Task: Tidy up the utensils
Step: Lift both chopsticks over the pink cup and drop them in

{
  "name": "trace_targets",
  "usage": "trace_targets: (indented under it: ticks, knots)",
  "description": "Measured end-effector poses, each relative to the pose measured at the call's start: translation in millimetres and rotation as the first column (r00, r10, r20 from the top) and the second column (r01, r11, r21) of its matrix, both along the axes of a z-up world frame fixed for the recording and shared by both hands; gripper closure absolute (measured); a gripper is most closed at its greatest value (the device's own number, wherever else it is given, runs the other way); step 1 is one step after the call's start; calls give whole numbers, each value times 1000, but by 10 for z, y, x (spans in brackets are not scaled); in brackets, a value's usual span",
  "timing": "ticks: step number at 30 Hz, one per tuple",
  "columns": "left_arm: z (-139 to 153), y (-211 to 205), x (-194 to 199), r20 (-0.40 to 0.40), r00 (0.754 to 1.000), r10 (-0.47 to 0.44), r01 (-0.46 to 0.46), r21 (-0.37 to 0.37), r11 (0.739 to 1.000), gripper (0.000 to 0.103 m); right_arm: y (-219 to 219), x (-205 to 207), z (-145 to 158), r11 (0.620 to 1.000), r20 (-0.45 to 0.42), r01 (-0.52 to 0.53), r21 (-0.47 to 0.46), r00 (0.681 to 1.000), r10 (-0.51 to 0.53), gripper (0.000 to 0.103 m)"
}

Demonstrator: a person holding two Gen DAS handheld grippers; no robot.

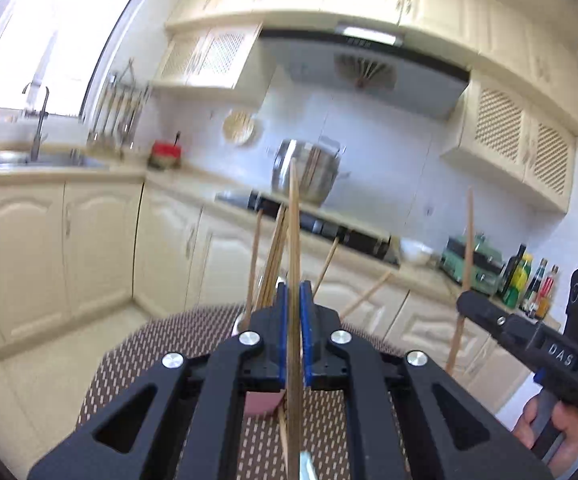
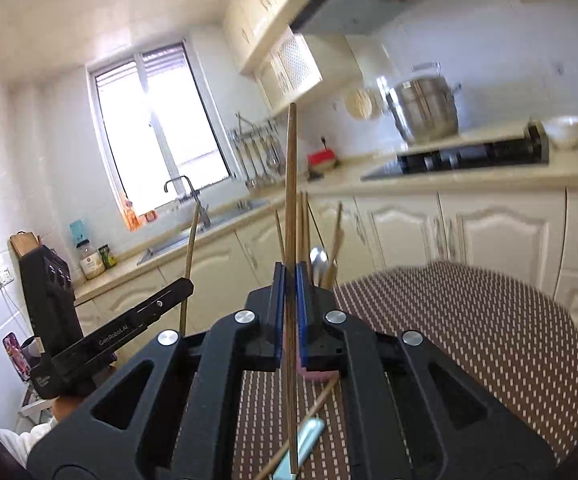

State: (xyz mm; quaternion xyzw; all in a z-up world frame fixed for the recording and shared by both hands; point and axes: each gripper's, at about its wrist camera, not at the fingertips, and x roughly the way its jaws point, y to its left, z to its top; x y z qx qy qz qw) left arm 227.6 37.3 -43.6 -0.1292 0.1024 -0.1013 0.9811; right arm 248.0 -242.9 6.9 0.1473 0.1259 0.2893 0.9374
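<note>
Left wrist view: at centre frame, left gripper [image 1: 295, 292] clamped narrow on one upright wooden chopstick [image 1: 293, 240], blue pads pressed to both sides, stick running from the bottom edge up past the steel pot [image 1: 309, 172] in the background. Just behind the fingers, a pink-and-white holder [image 1: 263, 402] mostly hidden, with a cluster of chopsticks [image 1: 273, 256] fanning up and left. Under it all, a brown dotted mat [image 1: 169, 352] across lower centre. At right edge, right gripper [image 1: 467, 300] seen side-on, closed on a second chopstick [image 1: 468, 240] standing near vertical. Sink [image 1: 37, 160] at left.

Right wrist view: centre frame, right gripper [image 2: 289, 280] pinched narrow on an upright chopstick [image 2: 291, 184], tip reaching mid-upper frame. Just right of the fingers, bundled chopsticks [image 2: 304, 228] and a metal spoon [image 2: 318, 260] rising from the holder [image 2: 317, 374]. Bottom centre, a loose chopstick [image 2: 309, 420] lying slantwise on the mat [image 2: 469, 340] beside a pale blue handle [image 2: 305, 440]. At left, left gripper [image 2: 189, 284] shut on its own chopstick [image 2: 191, 252]. Stovetop [image 2: 469, 158] at upper right.
</note>
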Motion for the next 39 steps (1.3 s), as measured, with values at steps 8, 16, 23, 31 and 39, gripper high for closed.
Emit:
trace_targets:
  ticks: [8, 16, 23, 31, 39]
  knots:
    - [279, -195, 315, 182, 983, 5, -3, -15, 1000, 97, 304, 223, 252, 999, 164, 14, 42, 986, -21, 97]
    - [260, -173, 726, 260, 964, 51, -34, -69, 997, 97, 526, 556, 137, 999, 222, 28, 40, 974, -37, 97]
    - [163, -147, 949, 313, 944, 103, -91, -53, 994, 97, 577, 732, -7, 997, 229, 44, 66, 972, -59, 97]
    - [-72, -136, 1170, 248, 964, 101, -94, -38, 995, 97, 642, 831, -201, 998, 191, 41, 46, 980, -49, 97]
    - [-190, -69, 1176, 156, 984, 90, -89, -11, 996, 95, 697, 751, -206, 999, 193, 53, 11, 980, -54, 97]
